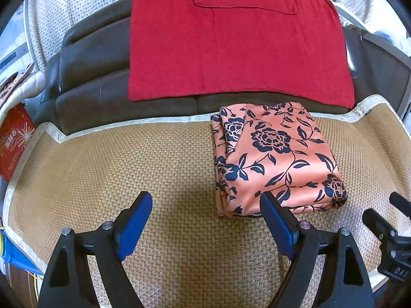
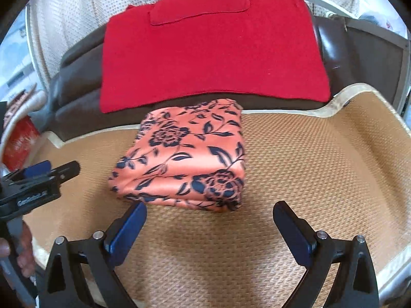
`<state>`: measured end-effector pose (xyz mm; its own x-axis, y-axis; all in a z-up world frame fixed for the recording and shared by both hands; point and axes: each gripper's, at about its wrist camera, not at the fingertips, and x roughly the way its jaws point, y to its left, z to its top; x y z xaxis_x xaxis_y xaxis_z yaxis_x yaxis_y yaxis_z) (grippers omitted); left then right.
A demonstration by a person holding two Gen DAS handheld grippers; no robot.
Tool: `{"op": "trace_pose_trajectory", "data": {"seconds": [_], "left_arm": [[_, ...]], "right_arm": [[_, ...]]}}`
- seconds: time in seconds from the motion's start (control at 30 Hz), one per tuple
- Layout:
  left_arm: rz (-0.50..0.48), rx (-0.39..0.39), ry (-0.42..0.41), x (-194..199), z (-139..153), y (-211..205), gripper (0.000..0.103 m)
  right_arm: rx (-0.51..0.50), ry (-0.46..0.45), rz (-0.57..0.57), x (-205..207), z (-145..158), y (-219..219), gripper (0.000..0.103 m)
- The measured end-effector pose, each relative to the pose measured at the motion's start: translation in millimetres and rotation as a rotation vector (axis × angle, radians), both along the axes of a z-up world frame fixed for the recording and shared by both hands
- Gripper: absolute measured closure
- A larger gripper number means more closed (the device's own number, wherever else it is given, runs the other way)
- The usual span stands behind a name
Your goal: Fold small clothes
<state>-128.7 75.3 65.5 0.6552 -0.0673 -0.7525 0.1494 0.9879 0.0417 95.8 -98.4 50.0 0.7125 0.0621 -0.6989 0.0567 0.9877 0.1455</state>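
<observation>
An orange garment with a dark blue flower print (image 1: 274,156) lies folded into a compact rectangle on the woven mat (image 1: 154,159). It also shows in the right wrist view (image 2: 185,154). My left gripper (image 1: 205,200) is open and empty, just in front and to the left of the folded garment. My right gripper (image 2: 209,210) is open and empty, just in front of the garment's near edge. A flat red garment (image 1: 231,41) lies spread on the dark cushion behind; it also shows in the right wrist view (image 2: 210,48).
A dark leather cushion (image 1: 97,77) runs along the back of the mat (image 2: 321,166). A red box (image 1: 14,141) stands at the left edge. The right gripper's body (image 1: 390,233) shows at the right; the left gripper's body (image 2: 33,184) shows at the left.
</observation>
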Motion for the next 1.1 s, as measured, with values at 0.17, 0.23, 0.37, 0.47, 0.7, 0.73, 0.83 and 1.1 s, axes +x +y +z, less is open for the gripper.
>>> {"op": "trace_pose_trajectory", "data": {"seconds": [0.17, 0.23, 0.37, 0.47, 0.7, 0.73, 0.83, 1.1], "left_arm": [[-0.004, -0.011, 0.007, 6, -2, -3, 0.017], [-0.009, -0.022, 0.009, 8, -3, -4, 0.017], [-0.019, -0.035, 0.011, 11, -3, -8, 0.017], [-0.023, -0.042, 0.012, 12, -3, -11, 0.017], [-0.028, -0.046, 0.008, 12, -3, -14, 0.017], [-0.028, -0.046, 0.007, 12, -2, -13, 0.017], [-0.032, -0.052, 0.005, 13, -1, -13, 0.012], [-0.040, -0.060, -0.010, 12, 3, -14, 0.009]], "right_arm": [[0.000, 0.013, -0.009, 10, -3, -3, 0.003], [-0.009, 0.015, -0.006, 13, -3, -4, 0.003], [-0.027, 0.009, -0.006, 15, 0, -5, 0.003], [-0.040, 0.005, -0.009, 16, 2, -6, 0.003], [-0.077, 0.017, -0.019, 20, 1, -6, 0.003], [-0.079, 0.016, -0.019, 21, 1, -6, 0.003], [-0.082, 0.020, -0.019, 22, 1, -5, 0.003], [-0.092, 0.020, -0.016, 22, 4, -4, 0.003]]}}
